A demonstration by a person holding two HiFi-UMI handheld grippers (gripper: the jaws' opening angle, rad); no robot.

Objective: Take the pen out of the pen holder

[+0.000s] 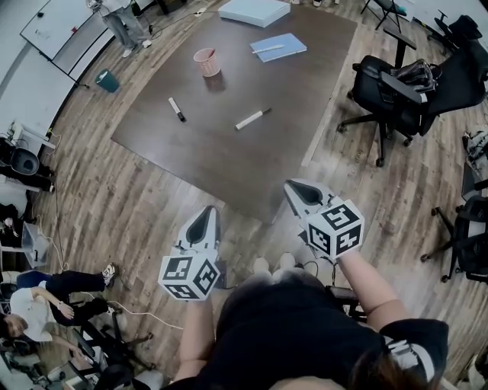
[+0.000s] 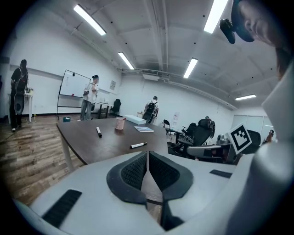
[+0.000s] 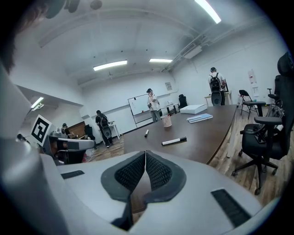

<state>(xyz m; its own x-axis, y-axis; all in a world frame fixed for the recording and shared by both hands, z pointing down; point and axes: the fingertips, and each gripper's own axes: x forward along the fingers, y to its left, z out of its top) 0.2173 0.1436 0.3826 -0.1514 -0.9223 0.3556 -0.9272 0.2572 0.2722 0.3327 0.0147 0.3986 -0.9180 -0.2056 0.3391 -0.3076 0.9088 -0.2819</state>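
Both grippers held low at the near corner of the tabletop [image 1: 229,156], neither over it. Left gripper [image 1: 207,213]: clenched, pads meeting, nothing between them. Right gripper [image 1: 293,186]: likewise clenched and empty.

Pen holder [image 1: 207,62]: pink cup, standing upright toward the far edge, left of the middle, well apart from both grippers. It lies straight ahead of the left gripper and ahead and to the left of the right one. Left looks the nearer and better lined up.

Pen [image 1: 211,53]: only a thin reddish tip shows at the holder's rim, too small to tell more. Long axis judged near upright, so the draw would be upward, after the jaws part.

Count on the tabletop:
- pen holder: one
- markers lying loose: two, a left marker [image 1: 177,109] and a right marker [image 1: 253,119], mid-tabletop, each white with a dark cap
- blue notebook [image 1: 277,46]: one, with a slim pen-like thing on it
- white box [image 1: 254,11]: one, far edge
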